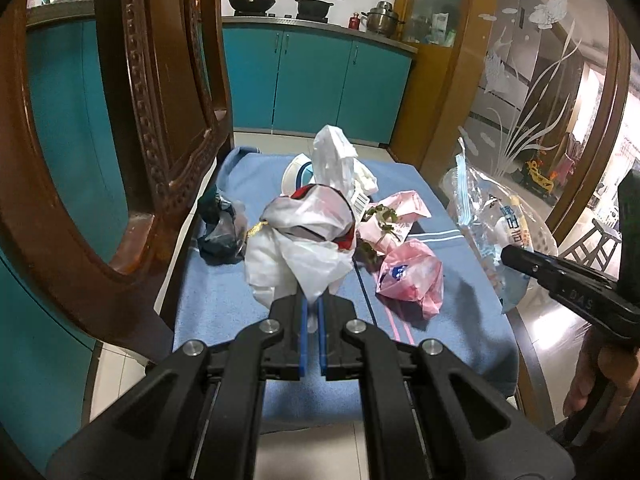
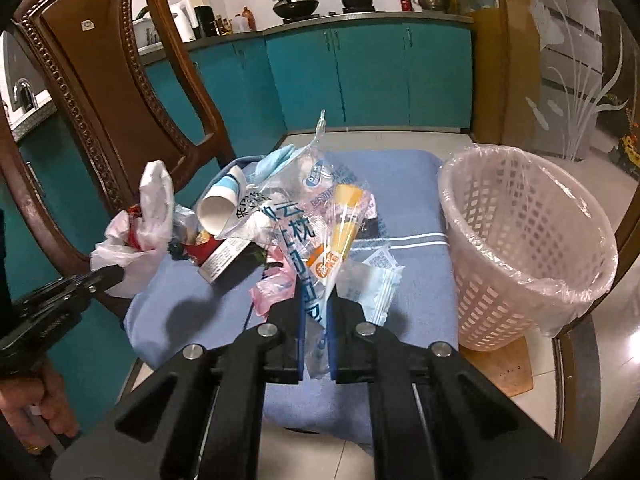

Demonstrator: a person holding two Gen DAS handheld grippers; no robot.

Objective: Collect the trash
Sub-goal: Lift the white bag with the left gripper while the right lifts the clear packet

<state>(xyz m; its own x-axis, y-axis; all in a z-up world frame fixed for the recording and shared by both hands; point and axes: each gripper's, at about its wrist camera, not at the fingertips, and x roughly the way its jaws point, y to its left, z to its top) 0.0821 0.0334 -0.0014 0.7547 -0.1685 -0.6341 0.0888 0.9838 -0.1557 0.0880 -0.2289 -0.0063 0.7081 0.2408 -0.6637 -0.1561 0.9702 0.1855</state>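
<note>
Two claws are each clamped on trash above the blue-clothed worktop (image 2: 400, 208): the left claw (image 1: 312, 304) on a white plastic bag (image 1: 304, 248), the right claw (image 2: 314, 300) on a clear printed wrapper (image 2: 296, 224). Best to swing the wrapper over the lined basket (image 2: 520, 240) before releasing.

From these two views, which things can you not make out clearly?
- Inside of the lined white basket: the right wrist view shows only its wall and rim.
- What the white plastic bag holds: left wrist view, the bag's own folds cover it.
- Pink wrapper label: too small.
- Trash behind the clear printed bag: right wrist view, partly covered.
</note>
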